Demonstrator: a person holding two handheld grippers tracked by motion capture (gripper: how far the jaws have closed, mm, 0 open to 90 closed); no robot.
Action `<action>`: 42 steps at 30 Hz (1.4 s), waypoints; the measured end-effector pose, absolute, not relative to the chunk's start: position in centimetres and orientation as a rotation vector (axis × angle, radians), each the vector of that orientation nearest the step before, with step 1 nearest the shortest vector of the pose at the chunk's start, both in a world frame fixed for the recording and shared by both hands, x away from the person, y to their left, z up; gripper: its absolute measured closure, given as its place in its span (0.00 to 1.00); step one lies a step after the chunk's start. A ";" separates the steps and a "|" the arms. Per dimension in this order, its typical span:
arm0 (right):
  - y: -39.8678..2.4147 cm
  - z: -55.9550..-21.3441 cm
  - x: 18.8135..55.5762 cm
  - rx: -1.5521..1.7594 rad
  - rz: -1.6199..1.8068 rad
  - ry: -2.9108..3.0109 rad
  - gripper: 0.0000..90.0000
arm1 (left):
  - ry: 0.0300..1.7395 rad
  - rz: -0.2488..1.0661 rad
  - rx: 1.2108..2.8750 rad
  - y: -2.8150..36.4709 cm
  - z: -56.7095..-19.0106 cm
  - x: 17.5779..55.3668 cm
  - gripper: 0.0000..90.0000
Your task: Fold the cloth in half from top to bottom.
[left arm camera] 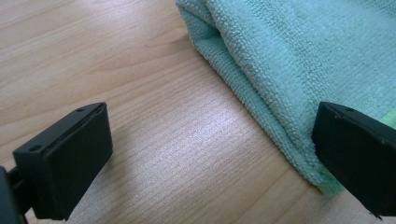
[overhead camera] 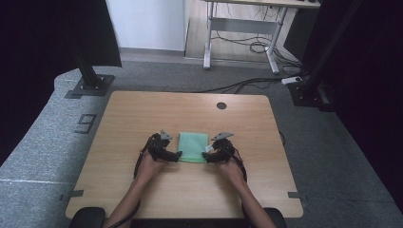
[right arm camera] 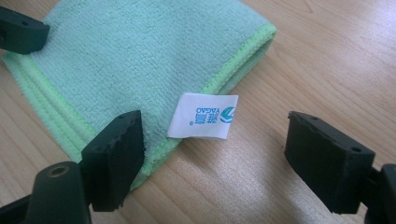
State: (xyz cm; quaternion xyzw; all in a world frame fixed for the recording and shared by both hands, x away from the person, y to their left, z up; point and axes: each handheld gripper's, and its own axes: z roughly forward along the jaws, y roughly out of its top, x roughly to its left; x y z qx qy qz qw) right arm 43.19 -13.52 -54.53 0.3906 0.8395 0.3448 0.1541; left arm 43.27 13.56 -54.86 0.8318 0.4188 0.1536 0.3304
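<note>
A folded green microfibre cloth (overhead camera: pixel 193 146) lies flat in the middle of the wooden table (overhead camera: pixel 142 109). My left gripper (overhead camera: pixel 177 155) is at its near left corner and my right gripper (overhead camera: pixel 209 156) at its near right corner. In the left gripper view the left gripper (left arm camera: pixel 212 161) is open over bare wood, with one jaw against the folded edge of the cloth (left arm camera: pixel 303 56). In the right gripper view the right gripper (right arm camera: pixel 219 156) is open. The cloth's white label (right arm camera: pixel 203 115) lies just ahead of the gap, and one jaw overlaps the hem of the cloth (right arm camera: pixel 130 56).
A round dark cable hole (overhead camera: pixel 221 105) sits near the table's far edge. Black stand bases (overhead camera: pixel 90 85) rest on the grey carpet behind the table. A desk frame (overhead camera: pixel 242 28) and loose cables (overhead camera: pixel 252 83) lie farther back.
</note>
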 end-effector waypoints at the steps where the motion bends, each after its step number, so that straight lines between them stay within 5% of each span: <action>1: -13.5 -54.5 43.2 1.125 0.987 2.407 0.23 | 1.101 0.390 2.173 13.6 -54.9 43.3 0.00; 12: -13.4 -54.0 43.0 1.133 0.991 2.411 0.24 | 1.085 0.395 2.175 13.6 -54.3 43.2 0.00; 35: -14.7 -50.9 40.2 1.059 1.029 2.415 0.00 | 0.976 0.403 2.160 16.1 -50.6 39.3 0.00; 42: -15.5 -50.0 39.0 1.036 1.049 2.405 0.00 | 0.940 0.446 2.175 17.0 -49.7 37.7 0.00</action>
